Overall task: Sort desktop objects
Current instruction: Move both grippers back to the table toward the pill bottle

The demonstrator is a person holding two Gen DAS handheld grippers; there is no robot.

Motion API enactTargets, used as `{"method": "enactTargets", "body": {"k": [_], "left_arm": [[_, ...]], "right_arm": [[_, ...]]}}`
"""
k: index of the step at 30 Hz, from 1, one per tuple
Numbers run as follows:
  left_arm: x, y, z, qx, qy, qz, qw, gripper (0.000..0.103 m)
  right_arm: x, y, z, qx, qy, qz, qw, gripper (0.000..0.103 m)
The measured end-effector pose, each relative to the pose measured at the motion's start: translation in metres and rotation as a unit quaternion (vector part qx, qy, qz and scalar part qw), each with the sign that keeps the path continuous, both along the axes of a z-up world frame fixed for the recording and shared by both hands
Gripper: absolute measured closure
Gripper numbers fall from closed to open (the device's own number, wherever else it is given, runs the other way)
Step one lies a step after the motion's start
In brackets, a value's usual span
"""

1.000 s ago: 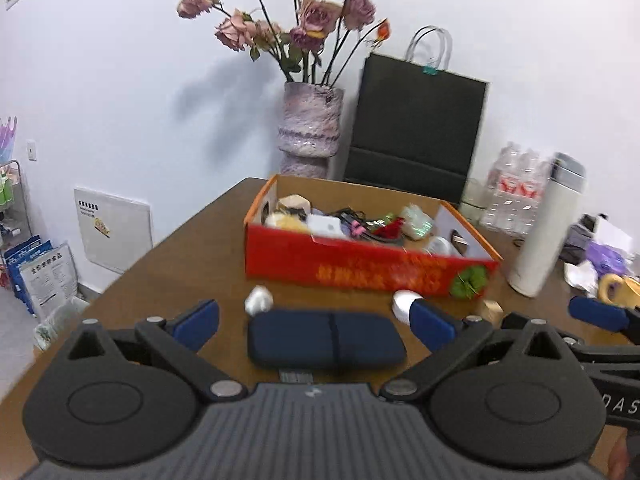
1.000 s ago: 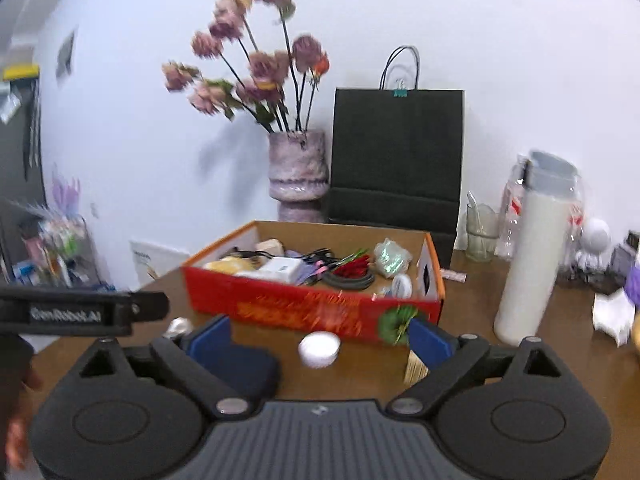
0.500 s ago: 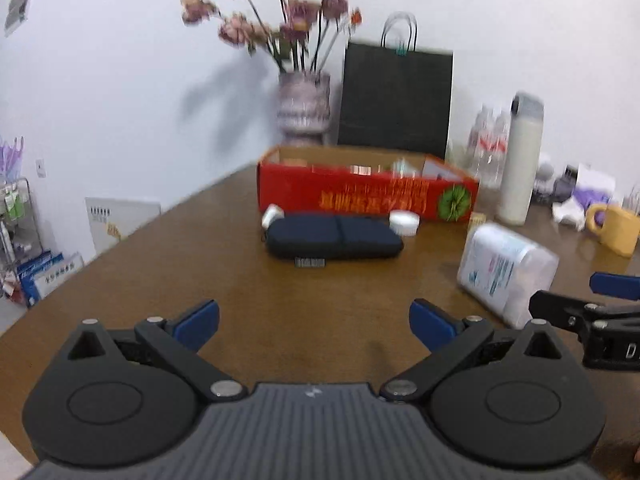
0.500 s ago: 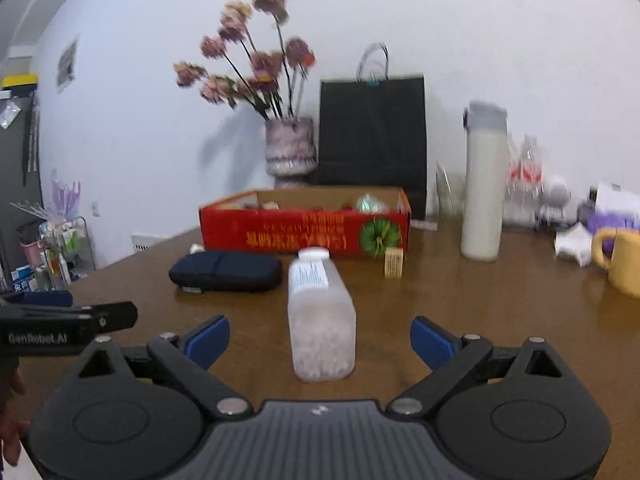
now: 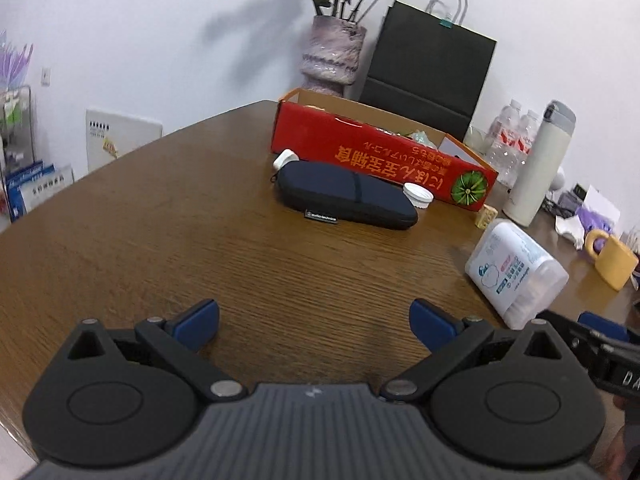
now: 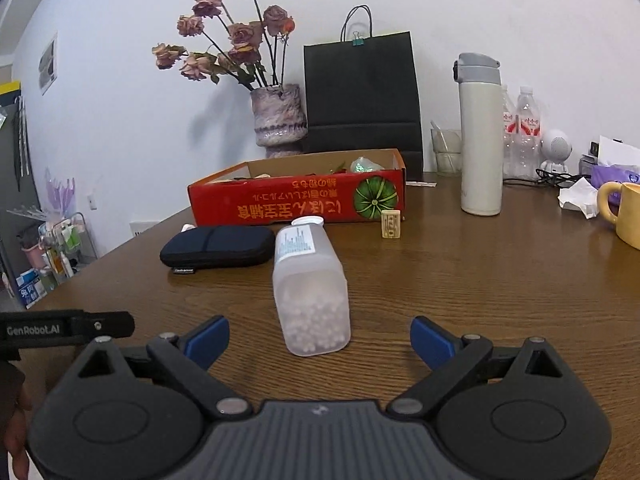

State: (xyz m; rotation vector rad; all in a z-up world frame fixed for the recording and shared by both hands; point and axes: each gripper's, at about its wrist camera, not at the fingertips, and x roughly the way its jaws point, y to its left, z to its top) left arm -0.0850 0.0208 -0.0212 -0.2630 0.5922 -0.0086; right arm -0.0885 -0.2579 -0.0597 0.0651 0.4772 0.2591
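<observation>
Now both grippers are backing off from the red box (image 6: 296,200).
Right gripper (image 6: 320,338), jaws gaping, is lining up the cotton-swab box (image 6: 310,284) lying between them; left gripper (image 5: 314,318) is empty, spread.

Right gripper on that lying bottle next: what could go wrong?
1. The bottle lies on its side, so the open right gripper might roll or push it.
2. A push could knock it into the dark case or small tile.
3. The left gripper hovers close alongside.
</observation>
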Motion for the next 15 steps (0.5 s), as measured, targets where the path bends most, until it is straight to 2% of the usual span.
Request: {"method": "enactTargets", "body": {"k": [4, 8, 13, 15], "left_arm": [[0.000, 0.001, 0.000, -0.005, -0.002, 0.004, 1.0000, 0.000], [0.004, -0.006, 0.001, 0.019, 0.009, 0.002, 0.9998, 0.000], [0.010, -0.016, 0.003, 0.060, 0.027, -0.014, 0.9977, 0.000], [0.017, -0.014, 0.009, 0.067, 0.022, -0.028, 0.9971, 0.000]], "right_arm": [[0.002, 0.004, 0.001, -0.012, 0.008, 0.007, 1.000, 0.007], [0.009, 0.011, 0.002, -0.037, 0.019, 0.018, 0.999, 0.008], [0.016, 0.030, 0.002, -0.064, 0.033, 0.046, 0.996, 0.026], [0.020, 0.033, 0.005, -0.068, 0.030, 0.047, 0.996, 0.029]]}}
